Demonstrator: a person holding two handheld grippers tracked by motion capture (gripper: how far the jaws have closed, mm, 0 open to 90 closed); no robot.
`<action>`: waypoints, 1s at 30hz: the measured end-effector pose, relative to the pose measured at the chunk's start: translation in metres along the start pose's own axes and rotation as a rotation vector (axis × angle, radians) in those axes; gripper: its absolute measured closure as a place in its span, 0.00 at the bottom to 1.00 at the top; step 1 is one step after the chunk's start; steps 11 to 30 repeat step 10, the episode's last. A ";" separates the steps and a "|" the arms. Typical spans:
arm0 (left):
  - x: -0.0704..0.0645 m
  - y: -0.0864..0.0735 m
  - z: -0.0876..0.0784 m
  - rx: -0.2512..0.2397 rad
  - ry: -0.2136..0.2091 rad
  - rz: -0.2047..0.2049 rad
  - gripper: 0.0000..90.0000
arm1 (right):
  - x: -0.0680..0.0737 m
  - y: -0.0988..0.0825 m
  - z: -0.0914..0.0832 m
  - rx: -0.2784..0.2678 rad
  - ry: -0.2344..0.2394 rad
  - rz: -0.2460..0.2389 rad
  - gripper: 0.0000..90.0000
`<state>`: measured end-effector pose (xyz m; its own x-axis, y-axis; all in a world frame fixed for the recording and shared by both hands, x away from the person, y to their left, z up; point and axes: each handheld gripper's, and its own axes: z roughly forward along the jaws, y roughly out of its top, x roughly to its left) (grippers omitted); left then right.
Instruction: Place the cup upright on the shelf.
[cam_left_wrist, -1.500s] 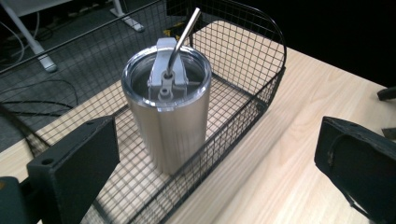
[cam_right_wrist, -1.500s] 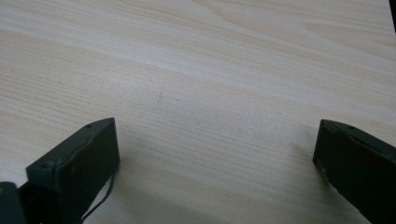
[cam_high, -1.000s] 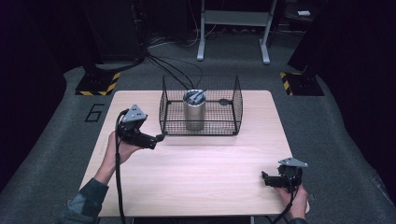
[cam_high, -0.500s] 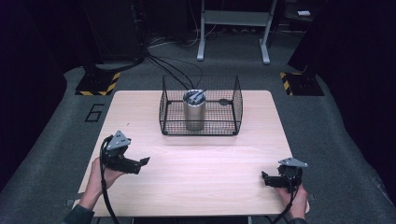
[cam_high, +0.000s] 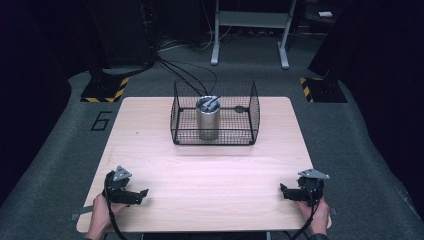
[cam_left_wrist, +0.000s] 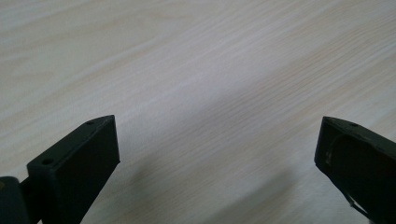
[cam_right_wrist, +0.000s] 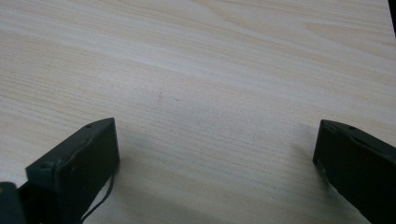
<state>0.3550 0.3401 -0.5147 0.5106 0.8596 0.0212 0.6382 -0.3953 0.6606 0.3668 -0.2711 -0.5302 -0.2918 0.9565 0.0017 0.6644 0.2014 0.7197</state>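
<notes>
Both hands sit low at the near edge of the desk (cam_high: 210, 165), one at each corner. The left tool (cam_high: 142, 194) rests at the near left, its jaws pointing right toward the middle of the desk, the left hand (cam_high: 102, 212) wrapped behind it and the cable dropping off the front edge. In the left gripper view its two black jaws stand wide apart, bare pale wood grain between them, gripping nothing.

Over on the right, the right tool (cam_high: 284, 190) lies at the near right corner, jaws pointing left, the right hand (cam_high: 315, 212) behind it. The right gripper view tells the same story: jaws spread wide, released, just wood between them and a faint scuff mark on the grain.

Each tool carries its grey three-cornered plate on top, clear in the high view.

Well away from both tools, toward the far side of the desk and about centred, stands the black wire basket (cam_high: 252, 107). Inside it, left of centre, a metal can (cam_high: 207, 120) stands upright, with something dark and slim poking out of its top; what exactly, I cannot tell. A small dark item lies on the basket floor to the can's right, too small to name.

The tools are well apart from each other.
</notes>
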 end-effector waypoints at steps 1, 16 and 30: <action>0.001 -0.004 0.003 -0.009 0.010 -0.006 0.00 | 0.000 0.000 0.000 0.000 0.000 0.000 0.00; -0.001 -0.012 0.011 -0.068 0.032 -0.057 0.00 | 0.000 0.000 0.000 0.001 0.001 -0.001 0.00; -0.001 -0.012 0.011 -0.068 0.032 -0.057 0.00 | 0.000 0.000 0.000 0.001 0.001 -0.001 0.00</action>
